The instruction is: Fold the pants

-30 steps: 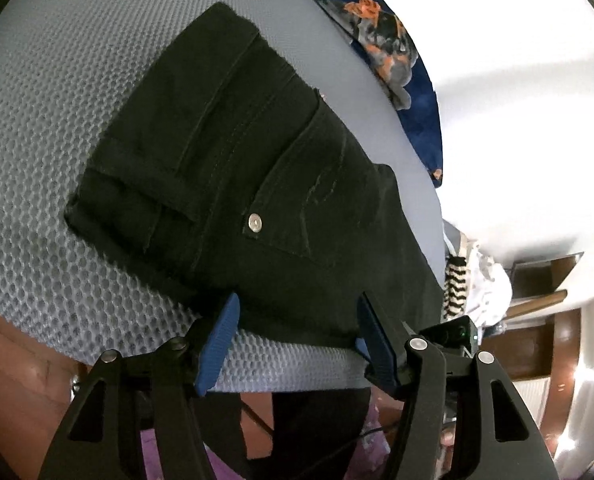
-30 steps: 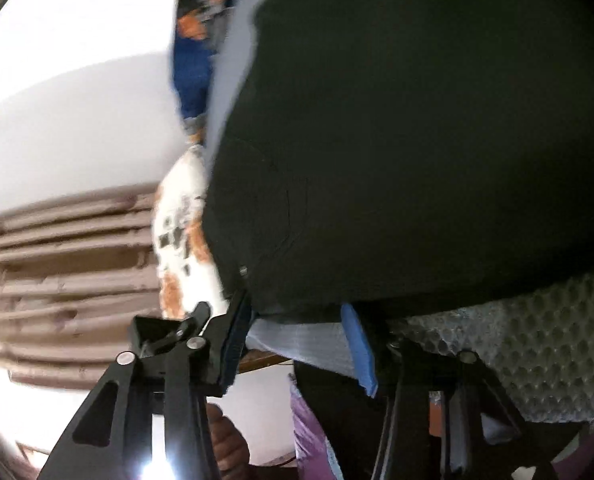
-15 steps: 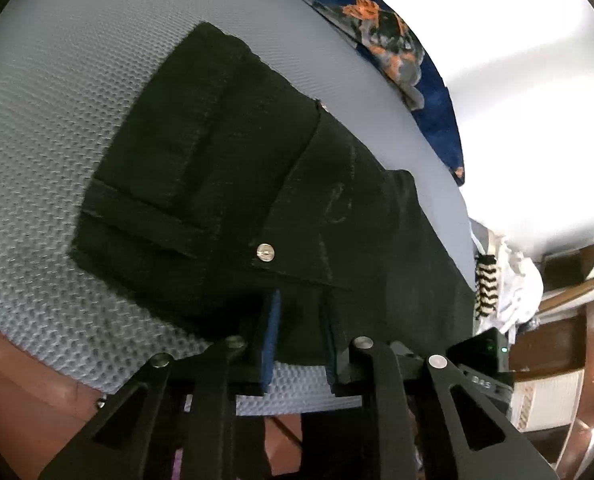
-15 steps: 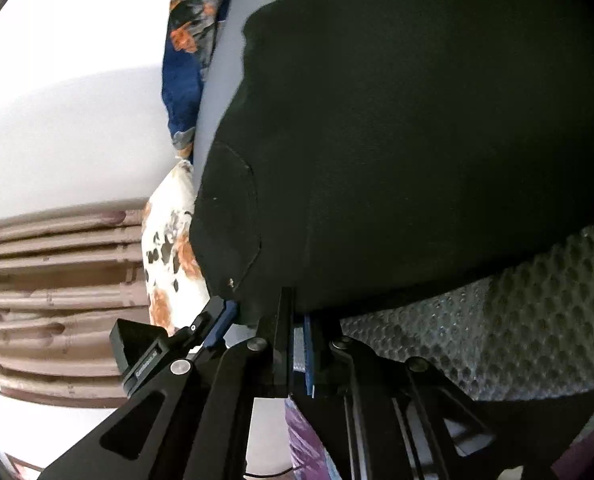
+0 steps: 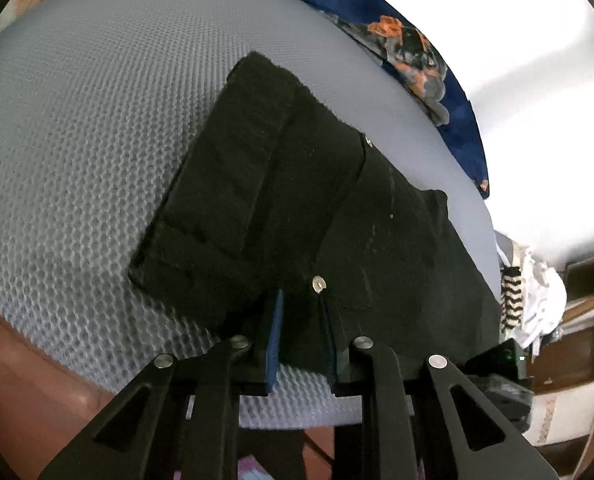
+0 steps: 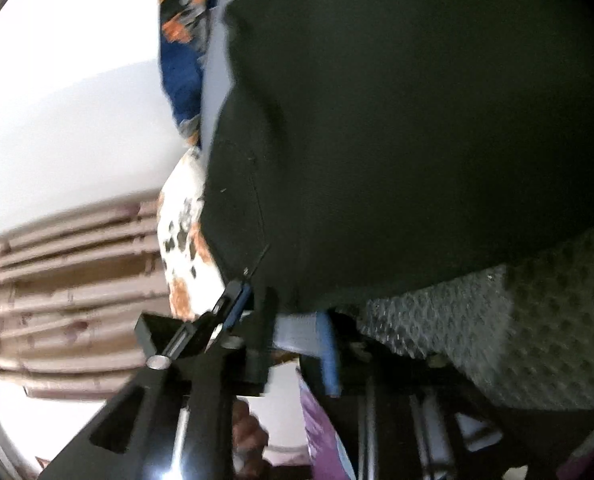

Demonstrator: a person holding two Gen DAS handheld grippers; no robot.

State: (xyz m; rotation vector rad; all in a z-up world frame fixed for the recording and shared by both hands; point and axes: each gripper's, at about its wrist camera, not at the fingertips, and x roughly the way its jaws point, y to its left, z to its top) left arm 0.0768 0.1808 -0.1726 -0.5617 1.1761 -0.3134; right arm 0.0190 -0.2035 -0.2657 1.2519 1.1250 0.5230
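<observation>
In the left wrist view the black pants [image 5: 305, 216] are lying folded into a thick packet on the grey mesh mattress [image 5: 81, 128], waistband and pocket rivets facing up, the near edge reaching down to the fingers. The left gripper [image 5: 301, 312] is now sitting narrow over that near edge – a second ago its blue pads were standing wide apart and clear of the cloth, and within that second they have been closing, so dark fabric is now lying pinched between them just below the silver rivet [image 5: 318, 283]. Beyond the pants a blue patterned cloth [image 5: 413, 52] is running along the far side of the mattress. In the right wrist view the same pants [image 6: 417, 120] are filling most of the frame, dark and close, with the mesh showing at lower right. The right gripper [image 6: 293, 320] had been drawing nearly shut half a second ago and its jaws have just been opening again – a pale gap is showing between the pads, and the hem appears to be hanging just above them rather than being pressed. My reading is that the left side is already holding its corner while the right is resetting its bite, so the next fold cannot be lifted evenly until the right takes hold again.
</observation>
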